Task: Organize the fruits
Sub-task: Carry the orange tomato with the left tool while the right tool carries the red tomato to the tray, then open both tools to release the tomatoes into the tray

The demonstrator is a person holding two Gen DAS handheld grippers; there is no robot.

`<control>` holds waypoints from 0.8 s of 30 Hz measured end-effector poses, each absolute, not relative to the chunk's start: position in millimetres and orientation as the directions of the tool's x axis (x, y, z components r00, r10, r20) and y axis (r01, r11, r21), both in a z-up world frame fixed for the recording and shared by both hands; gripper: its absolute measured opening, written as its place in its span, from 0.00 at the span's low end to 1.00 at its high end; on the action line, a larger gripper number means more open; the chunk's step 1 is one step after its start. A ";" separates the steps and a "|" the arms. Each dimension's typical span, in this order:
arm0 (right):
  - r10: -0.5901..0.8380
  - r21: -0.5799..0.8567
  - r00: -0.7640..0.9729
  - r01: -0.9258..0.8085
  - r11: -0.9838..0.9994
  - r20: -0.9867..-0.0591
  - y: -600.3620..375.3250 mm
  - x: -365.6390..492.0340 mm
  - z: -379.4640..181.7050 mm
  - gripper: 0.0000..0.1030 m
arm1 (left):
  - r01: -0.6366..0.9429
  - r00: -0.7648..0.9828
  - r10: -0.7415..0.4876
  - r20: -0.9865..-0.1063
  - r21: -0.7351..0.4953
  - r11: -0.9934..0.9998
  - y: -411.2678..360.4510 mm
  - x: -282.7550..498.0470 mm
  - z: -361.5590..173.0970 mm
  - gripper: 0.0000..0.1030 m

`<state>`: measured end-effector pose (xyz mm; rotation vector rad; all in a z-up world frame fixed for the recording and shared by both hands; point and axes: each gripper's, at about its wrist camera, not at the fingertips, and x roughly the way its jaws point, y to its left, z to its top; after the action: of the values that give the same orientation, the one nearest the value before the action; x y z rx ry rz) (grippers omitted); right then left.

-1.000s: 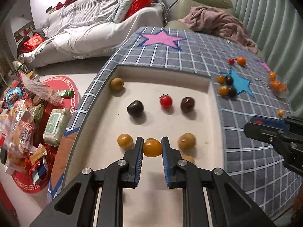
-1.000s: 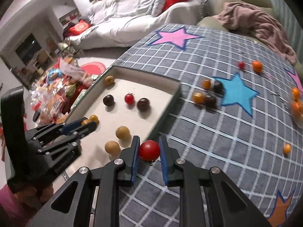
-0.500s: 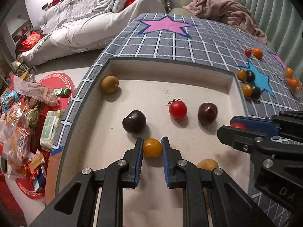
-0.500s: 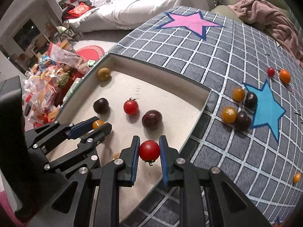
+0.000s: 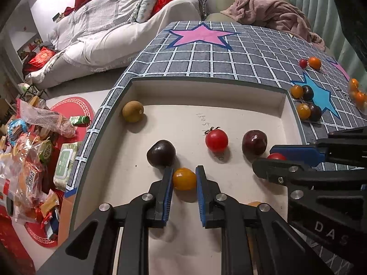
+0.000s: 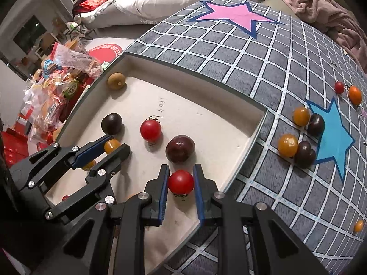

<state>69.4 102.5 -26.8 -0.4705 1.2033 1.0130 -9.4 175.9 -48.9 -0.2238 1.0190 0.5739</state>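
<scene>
My left gripper (image 5: pixel 184 181) is shut on an orange tomato (image 5: pixel 184 179) low over the floor of the cream tray (image 5: pixel 206 87), just in front of a dark plum (image 5: pixel 161 153). My right gripper (image 6: pixel 181 182) is shut on a red tomato (image 6: pixel 181 181) over the tray's right part, near a dark red plum (image 6: pixel 180 149). In the tray also lie a red tomato (image 5: pixel 216 140) and a brown fruit (image 5: pixel 132 111) in the far left corner. The left gripper shows in the right wrist view (image 6: pixel 112 145), the right gripper in the left wrist view (image 5: pixel 273 158).
Loose fruits lie on the grey checked cloth (image 6: pixel 229 52) right of the tray: orange and dark ones (image 6: pixel 296 146) by the blue star (image 6: pixel 332 137), a red and an orange one (image 6: pixel 347 91) farther back. Snack bags (image 5: pixel 29 155) clutter the floor on the left. A sofa (image 5: pixel 114 23) stands behind.
Both grippers have moved forward over the tray with their tomatoes. The right gripper came from the cloth over the tray's rim, close to the dark red plum.
</scene>
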 end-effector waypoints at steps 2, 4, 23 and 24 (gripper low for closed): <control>0.400 0.212 0.009 -0.838 0.504 -0.916 102.2 69.6 -26.5 0.25 | -0.551 0.397 0.341 -0.852 0.076 0.831 177.4 -10.5 -48.7 0.20; 0.424 0.237 -0.007 -0.837 0.493 -0.906 101.4 68.2 -24.4 0.34 | -0.550 0.399 0.339 -0.852 0.073 0.832 177.9 -11.2 -48.5 0.20; 0.479 0.271 -0.001 -0.826 0.495 -0.878 88.9 60.3 3.4 0.84 | -0.599 0.400 0.386 -0.831 0.081 0.796 178.7 -32.2 -30.5 0.99; 0.473 0.264 0.002 -0.827 0.496 -0.881 88.7 59.2 4.1 0.89 | -0.596 0.403 0.377 -0.834 0.074 0.800 177.8 -34.2 -28.9 0.99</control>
<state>59.2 88.7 4.1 -0.3771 1.1748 1.0580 -34.2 177.8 -28.9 -0.2520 0.9786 0.6223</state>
